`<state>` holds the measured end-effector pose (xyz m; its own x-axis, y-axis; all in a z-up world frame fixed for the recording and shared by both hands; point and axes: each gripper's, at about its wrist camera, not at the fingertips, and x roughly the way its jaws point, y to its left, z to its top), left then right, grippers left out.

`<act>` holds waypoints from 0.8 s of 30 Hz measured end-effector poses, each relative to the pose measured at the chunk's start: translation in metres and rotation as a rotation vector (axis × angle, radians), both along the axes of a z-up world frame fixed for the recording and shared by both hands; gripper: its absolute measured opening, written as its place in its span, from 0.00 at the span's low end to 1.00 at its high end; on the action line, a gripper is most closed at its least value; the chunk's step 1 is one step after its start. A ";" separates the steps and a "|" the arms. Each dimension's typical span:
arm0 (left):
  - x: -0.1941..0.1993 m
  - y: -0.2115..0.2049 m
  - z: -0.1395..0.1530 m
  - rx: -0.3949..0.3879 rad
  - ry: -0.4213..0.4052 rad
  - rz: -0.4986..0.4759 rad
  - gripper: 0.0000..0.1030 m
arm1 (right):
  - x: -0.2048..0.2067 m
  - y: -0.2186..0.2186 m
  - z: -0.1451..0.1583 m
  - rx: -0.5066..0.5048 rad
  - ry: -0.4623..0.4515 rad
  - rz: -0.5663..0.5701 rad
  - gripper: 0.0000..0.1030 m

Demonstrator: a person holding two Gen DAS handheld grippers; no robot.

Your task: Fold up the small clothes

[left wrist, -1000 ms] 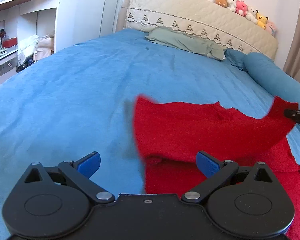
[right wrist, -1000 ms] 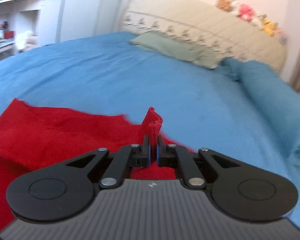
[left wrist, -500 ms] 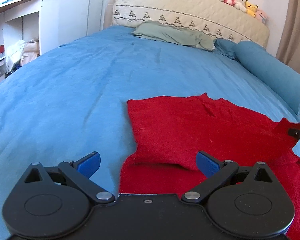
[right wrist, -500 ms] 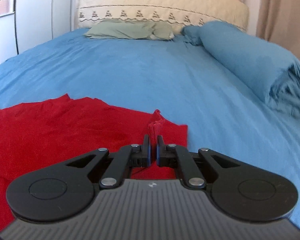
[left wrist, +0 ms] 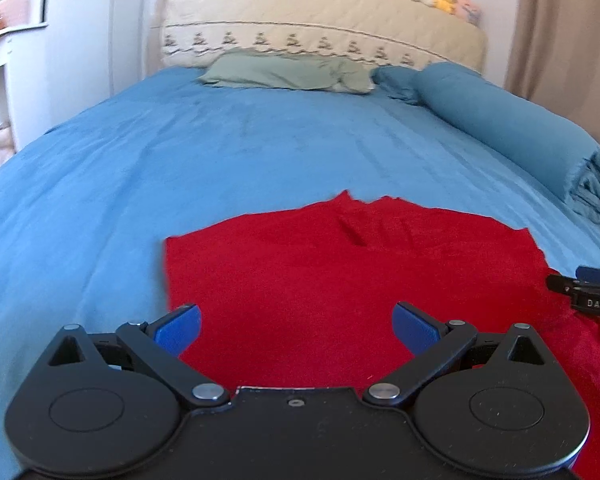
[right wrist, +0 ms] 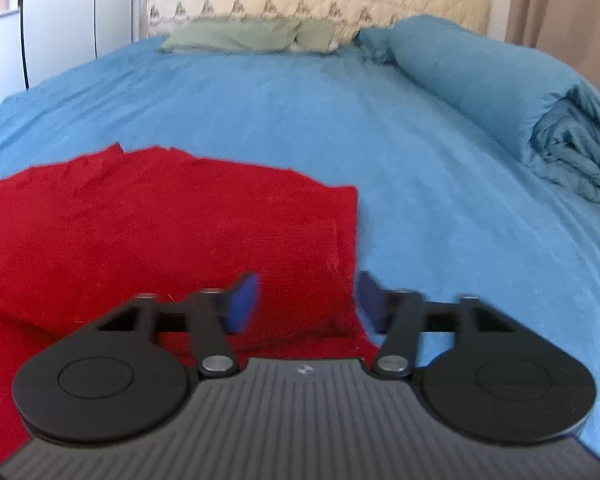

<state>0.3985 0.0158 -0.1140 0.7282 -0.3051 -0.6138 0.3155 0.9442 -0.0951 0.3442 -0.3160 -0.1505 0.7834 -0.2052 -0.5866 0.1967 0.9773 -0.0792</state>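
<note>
Red garment [left wrist: 340,280] lies on the blue bed [left wrist: 220,152], top layer folded over. My right gripper [right wrist: 306,300] is opening, cloth edge between the jaws, unpinched. Left gripper [left wrist: 296,328] wide, empty, over the cloth. Fold laid; next, I'd regrip for another fold.
</note>
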 end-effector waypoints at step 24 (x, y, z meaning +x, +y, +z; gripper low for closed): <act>0.021 -0.006 -0.045 0.029 0.111 0.007 1.00 | -0.003 0.001 -0.026 0.086 -0.005 0.097 0.87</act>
<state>0.4197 0.0095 -0.1594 0.6573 -0.2808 -0.6994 0.2975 0.9493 -0.1015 0.3417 -0.3152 -0.1762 0.8003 -0.0779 -0.5945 0.1014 0.9948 0.0062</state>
